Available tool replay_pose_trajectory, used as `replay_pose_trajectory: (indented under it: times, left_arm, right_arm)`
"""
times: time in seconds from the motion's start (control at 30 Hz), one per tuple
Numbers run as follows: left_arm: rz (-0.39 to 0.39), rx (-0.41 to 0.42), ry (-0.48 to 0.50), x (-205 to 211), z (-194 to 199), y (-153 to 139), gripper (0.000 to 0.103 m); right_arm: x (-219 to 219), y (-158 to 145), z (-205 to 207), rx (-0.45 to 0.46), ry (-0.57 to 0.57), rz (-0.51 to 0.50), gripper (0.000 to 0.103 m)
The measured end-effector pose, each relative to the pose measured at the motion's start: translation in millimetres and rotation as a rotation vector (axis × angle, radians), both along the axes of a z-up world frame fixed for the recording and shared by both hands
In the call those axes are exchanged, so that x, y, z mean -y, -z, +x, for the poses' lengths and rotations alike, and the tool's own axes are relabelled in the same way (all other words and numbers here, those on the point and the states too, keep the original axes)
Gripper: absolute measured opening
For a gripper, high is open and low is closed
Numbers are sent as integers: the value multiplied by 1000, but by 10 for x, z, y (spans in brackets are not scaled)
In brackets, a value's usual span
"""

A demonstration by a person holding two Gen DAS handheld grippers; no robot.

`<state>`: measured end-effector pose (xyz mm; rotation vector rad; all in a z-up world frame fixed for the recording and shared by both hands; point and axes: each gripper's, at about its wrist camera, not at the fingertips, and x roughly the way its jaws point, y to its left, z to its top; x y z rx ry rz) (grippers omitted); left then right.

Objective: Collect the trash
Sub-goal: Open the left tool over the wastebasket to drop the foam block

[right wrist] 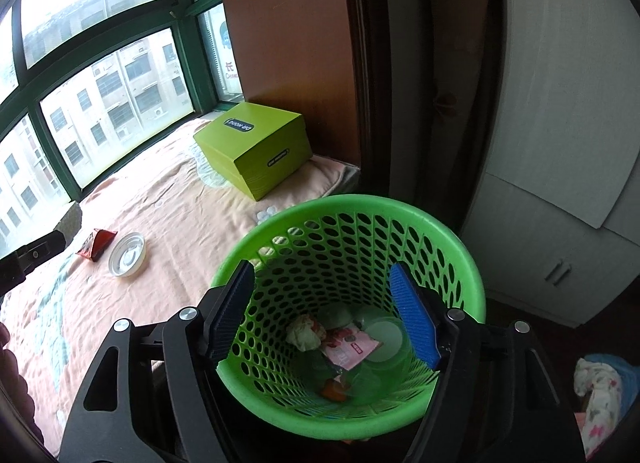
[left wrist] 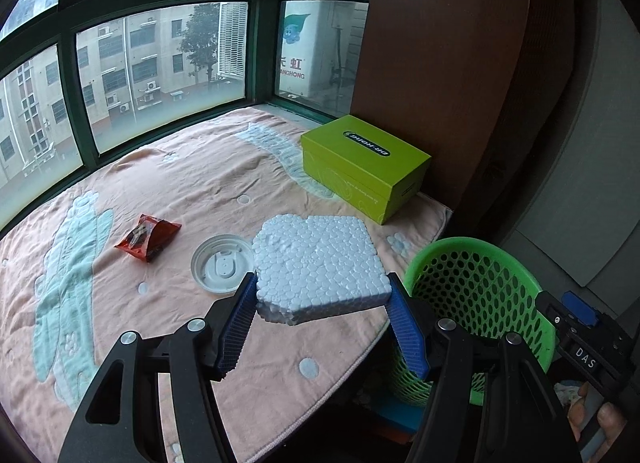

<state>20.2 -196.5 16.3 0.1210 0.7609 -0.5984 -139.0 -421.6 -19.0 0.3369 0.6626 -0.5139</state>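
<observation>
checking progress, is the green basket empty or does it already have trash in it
Not empty. The green basket already holds crumpled paper, a pink packet and other scraps at its bottom.

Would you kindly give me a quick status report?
Left gripper shut on foam block. Right gripper open over green basket. Wrapper, lid still on blanket. Path clear.

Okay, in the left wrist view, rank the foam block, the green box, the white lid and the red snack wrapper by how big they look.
1. foam block, enlarged by nearness to the camera, held in the left gripper
2. green box, close second, possibly bigger in reality
3. white lid
4. red snack wrapper
</observation>
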Motion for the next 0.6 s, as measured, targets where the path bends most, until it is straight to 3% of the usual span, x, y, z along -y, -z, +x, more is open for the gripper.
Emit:
replay_pose_trajectory:
  times: [0.6]
  left_arm:
    - [8,-1,195,760,-205,2,62]
  right_arm:
    - [175,9,-213,3,64,8,72]
